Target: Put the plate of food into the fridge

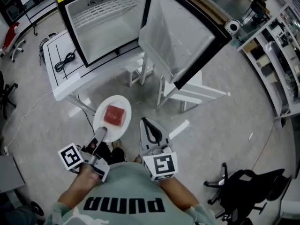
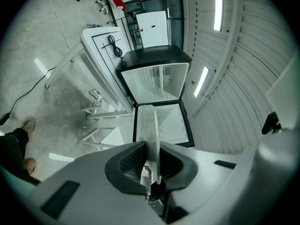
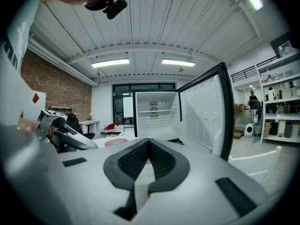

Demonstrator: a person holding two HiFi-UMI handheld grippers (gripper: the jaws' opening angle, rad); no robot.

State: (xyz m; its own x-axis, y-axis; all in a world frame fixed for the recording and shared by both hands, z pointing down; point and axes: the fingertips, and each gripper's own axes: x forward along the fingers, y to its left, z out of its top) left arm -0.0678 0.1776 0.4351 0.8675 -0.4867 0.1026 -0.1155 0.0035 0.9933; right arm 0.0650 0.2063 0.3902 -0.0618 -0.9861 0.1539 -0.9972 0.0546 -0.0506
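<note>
1. The table (image 1: 58, 81) at the far left holds the fridge (image 1: 101, 29) up off the floor. A black cable (image 1: 64, 61) lies on the table's bare end. The plate has to go in at about the height at which it is carried.
2. The left gripper (image 1: 101, 135) is clamped on the near rim of the plate (image 1: 121, 102). The plate juts forward roughly level, probably so the red food (image 1: 115, 115) does not slide. It hangs in the air over the floor, well short of the fridge and not yet inside.
3. The right gripper (image 1: 149, 128) is just beside the plate with its jaws together and nothing between them. I judge it a spare hand here, since nothing is left to open.
4. The door (image 1: 180, 36) is swung wide to the right. That leaves the opening and the wire shelf (image 1: 105, 9) clear for a straight approach.
5. What is hard to make out:
   - In the left gripper view the plate shows only edge-on, so the food is not visible there.
   - In the head view the hands are mostly covered by the marker cubes.
   - The top of the fridge is cut off by the upper edge of the head view.
   - The office chair (image 1: 246, 186) at the far right is partly cut off.
</note>
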